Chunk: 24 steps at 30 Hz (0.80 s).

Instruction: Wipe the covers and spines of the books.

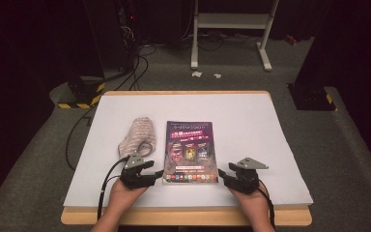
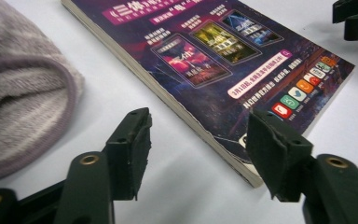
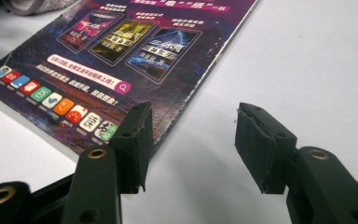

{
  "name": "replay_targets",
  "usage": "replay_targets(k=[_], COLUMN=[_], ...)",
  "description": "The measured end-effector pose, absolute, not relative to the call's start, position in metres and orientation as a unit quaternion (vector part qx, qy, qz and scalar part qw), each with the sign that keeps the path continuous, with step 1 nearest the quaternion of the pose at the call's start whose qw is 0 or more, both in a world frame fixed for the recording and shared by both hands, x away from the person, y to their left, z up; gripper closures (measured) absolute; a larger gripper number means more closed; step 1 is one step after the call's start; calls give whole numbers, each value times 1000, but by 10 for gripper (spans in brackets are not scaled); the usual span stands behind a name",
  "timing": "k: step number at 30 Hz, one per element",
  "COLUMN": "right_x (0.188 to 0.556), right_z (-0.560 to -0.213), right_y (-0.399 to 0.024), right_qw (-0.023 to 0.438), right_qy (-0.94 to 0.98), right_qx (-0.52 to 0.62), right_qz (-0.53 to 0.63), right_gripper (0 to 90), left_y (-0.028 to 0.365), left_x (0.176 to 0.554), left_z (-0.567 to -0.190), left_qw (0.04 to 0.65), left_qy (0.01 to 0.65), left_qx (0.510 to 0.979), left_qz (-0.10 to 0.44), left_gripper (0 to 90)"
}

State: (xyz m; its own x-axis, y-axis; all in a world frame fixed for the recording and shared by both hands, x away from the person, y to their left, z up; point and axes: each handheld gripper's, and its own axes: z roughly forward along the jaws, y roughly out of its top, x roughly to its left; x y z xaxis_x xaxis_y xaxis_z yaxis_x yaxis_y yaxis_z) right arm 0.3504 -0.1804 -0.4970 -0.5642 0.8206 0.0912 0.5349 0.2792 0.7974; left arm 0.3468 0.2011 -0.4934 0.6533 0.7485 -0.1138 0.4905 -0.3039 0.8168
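The left tool [image 1: 155, 174] rests low on the tabletop [image 1: 251, 125] at the book's near left corner. Its jaws stand parted with nothing clamped; in the left gripper view the corner of the book [image 2: 223, 70] lies between and just ahead of the two pads, and neither pad presses on it. The right tool [image 1: 223, 175] sits at the near right corner, its jaws likewise apart and empty. In the right gripper view its one pad [image 3: 133, 140] overlaps the book's edge while the other stands over bare white surface, so the jaws straddle that edge rather than grip it.

Both tools point inward toward each other, one at each lower corner. This placement suggests a two-sided approach: each tool addresses one corner so the book can be steadied or lifted evenly, without twisting the cover.

The book lies flat and closed near the middle of the tabletop, cover up, its spine side toward the left tool. A page block of moderate thickness shows along that edge, which gives the jaws a face to close on.

A folded grey towel [image 1: 137, 135] lies just beside the book on its left, apart from it and untouched by either tool.

Cables [image 1: 105, 186] trail from each tool back toward the person's forearms.
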Motion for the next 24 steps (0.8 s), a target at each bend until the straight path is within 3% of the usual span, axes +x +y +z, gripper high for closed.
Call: replay_targets(k=[6, 9, 19, 24], right_x=[352, 351, 360, 361], right_z=[-492, -492, -485, -485], right_y=[-198, -209, -222, -218], right_qw=[211, 203, 225, 223], right_qy=[783, 768, 749, 751], right_qx=[416, 432, 447, 443], right_qz=[411, 427, 434, 435], right_gripper=[442, 440, 389, 397], left_y=[202, 201, 204, 216], left_x=[349, 350, 349, 349], left_z=[-494, -493, -474, -456], left_qw=[439, 434, 421, 444], left_qy=[383, 390, 415, 421], left_qx=[799, 802, 794, 776], left_qz=[146, 124, 140, 155], left_gripper=[344, 321, 261, 309])
